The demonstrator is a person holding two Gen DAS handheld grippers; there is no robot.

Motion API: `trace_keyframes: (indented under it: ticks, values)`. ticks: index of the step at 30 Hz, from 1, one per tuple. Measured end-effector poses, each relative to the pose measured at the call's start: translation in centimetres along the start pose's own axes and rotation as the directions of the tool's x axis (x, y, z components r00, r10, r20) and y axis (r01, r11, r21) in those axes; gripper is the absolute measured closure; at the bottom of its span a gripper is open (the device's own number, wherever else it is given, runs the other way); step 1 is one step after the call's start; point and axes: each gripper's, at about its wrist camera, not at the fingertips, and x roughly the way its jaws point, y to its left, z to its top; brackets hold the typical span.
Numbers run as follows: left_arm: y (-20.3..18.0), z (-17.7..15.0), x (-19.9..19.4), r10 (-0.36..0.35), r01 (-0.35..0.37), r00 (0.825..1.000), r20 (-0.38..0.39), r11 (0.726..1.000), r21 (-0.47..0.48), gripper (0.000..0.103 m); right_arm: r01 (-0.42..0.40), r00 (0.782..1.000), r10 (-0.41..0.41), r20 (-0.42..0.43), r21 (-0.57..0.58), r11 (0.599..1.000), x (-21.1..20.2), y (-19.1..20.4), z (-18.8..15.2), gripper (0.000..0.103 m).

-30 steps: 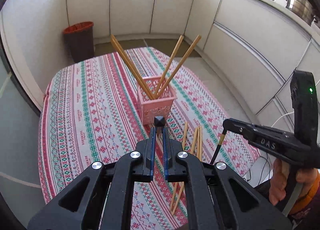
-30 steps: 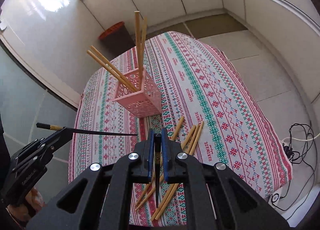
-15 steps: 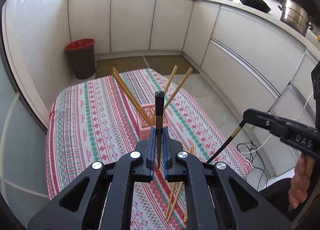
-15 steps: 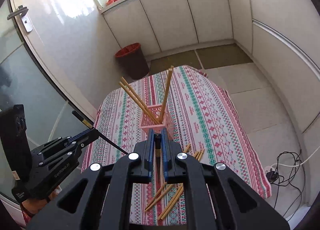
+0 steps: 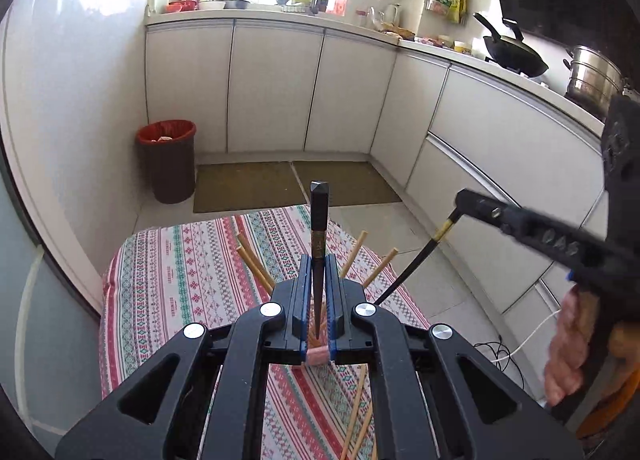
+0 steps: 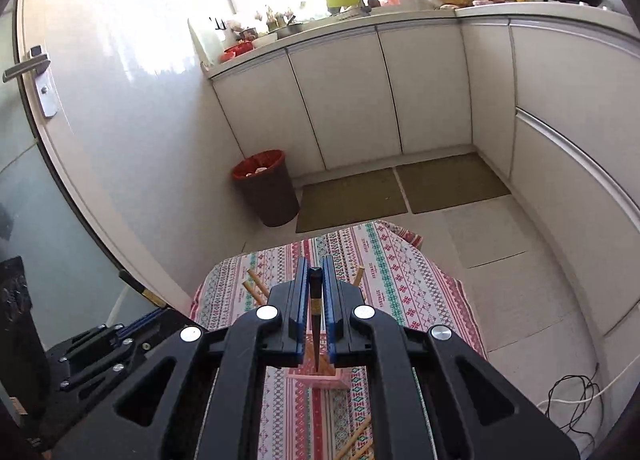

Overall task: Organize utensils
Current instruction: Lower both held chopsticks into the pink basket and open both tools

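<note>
Closest in, the left gripper (image 5: 319,292) is clamped on a black chopstick (image 5: 319,236), whose square butt sticks up past the blue pads while its thin tip hangs down between them. Likewise the right gripper (image 6: 315,296) pinches a second black chopstick (image 6: 315,312), also butt-up, and from the left wrist view that stick slants down out of the right gripper toward the holder. Just beneath both sets of fingers sits the pink perforated utensil holder (image 6: 317,378), mostly hidden by the gripper bodies. Bamboo chopsticks (image 5: 256,266) already stand in the holder, fanning outward from it. Nearer than the holder, loose bamboo chopsticks (image 5: 356,416) lie on the patterned tablecloth (image 5: 172,280). Beyond the holder, past the table's far edge, a red-lined waste bin (image 5: 167,158) stands on the floor. These lacquered sticks look light, stiff and slick, so they probably pivot in a narrow pinch; a hold near the thicker, squared upper part seems safest, letting the tapered end lead into the holder.
</note>
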Motion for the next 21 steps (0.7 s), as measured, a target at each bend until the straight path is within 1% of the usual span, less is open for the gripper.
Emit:
trace_keyframes:
  ticks: [3,6,7,12,18,21]
  values:
    - [0.2,0.2,1.1,0.003,-0.003,1.000,-0.005,1.000,-0.006,0.097,0.002,1.000,-0.002,-0.016,-0.016,1.000,2.6,-0.4,-0.8,0.096]
    - [0.3,0.2,2.2,-0.002,0.002,1.000,-0.018,1.000,-0.010,0.097,-0.026,0.999,0.026,-0.019,-0.035,0.999,4.2,-0.6,-1.8,0.095]
    - [0.3,0.1,2.6,-0.003,0.002,1.000,-0.026,1.000,-0.008,0.097,-0.037,0.999,0.036,-0.021,-0.037,0.999,4.4,-0.6,-1.9,0.093]
    - [0.3,-0.1,3.8,0.000,0.000,0.999,-0.046,1.000,-0.013,0.097,-0.030,1.000,0.029,-0.007,-0.058,0.998,4.0,-0.3,-2.1,0.092]
    - [0.2,-0.8,5.1,0.025,-0.027,0.998,-0.063,0.999,-0.019,0.097,-0.019,1.000,0.018,-0.019,-0.053,0.998,3.6,-0.7,-2.6,0.092]
    - [0.2,-1.7,6.3,0.031,-0.033,0.996,-0.079,0.999,-0.023,0.096,-0.017,1.000,0.016,-0.023,-0.052,0.999,3.4,-0.8,-3.0,0.092]
